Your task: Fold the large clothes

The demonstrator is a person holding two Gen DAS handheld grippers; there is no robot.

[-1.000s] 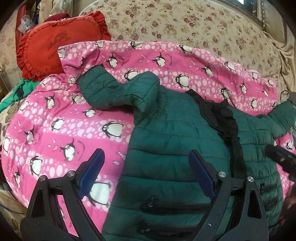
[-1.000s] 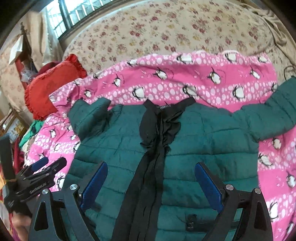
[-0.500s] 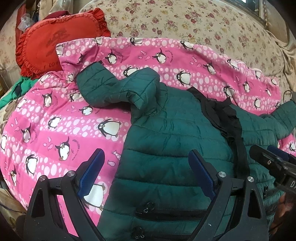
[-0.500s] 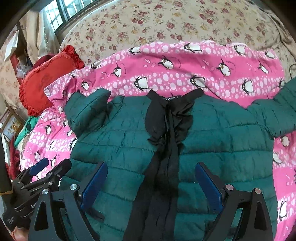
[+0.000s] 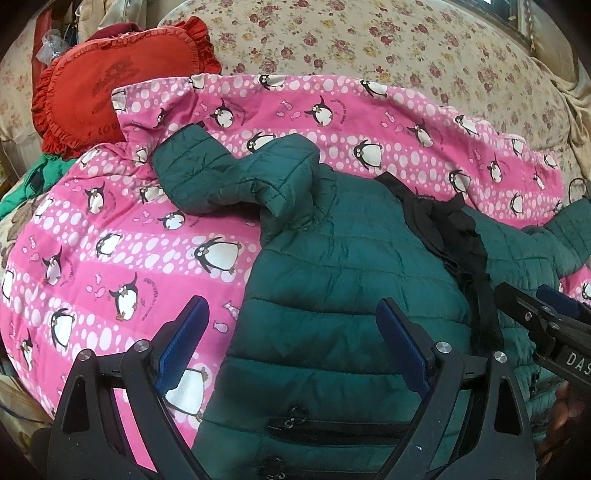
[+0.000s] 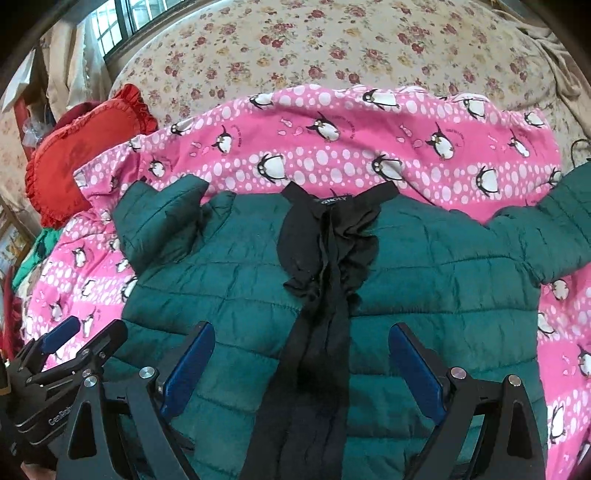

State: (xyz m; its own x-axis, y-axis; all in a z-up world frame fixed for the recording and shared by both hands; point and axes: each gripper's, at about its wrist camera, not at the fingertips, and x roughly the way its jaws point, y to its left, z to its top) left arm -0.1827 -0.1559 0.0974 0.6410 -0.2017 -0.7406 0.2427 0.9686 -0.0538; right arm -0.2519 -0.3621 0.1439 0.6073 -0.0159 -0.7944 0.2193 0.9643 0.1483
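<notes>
Your left gripper (image 5: 291, 343) hovers wide open and empty over the hem-side edge of the green puffer jacket (image 5: 343, 295), and your right gripper (image 6: 299, 365) hangs beside it, equally wide, straddling the jacket's black front placket (image 6: 325, 295). That jacket lies flat on the pink penguin blanket (image 6: 332, 147), collar pointing away from you, sleeves spread to either side.

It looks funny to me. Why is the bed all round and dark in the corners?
Both views: fisheye lens, so the blanket bulges and corners go black. Right wrist view: daylight from the window. Jacket sharp, no glare.
</notes>
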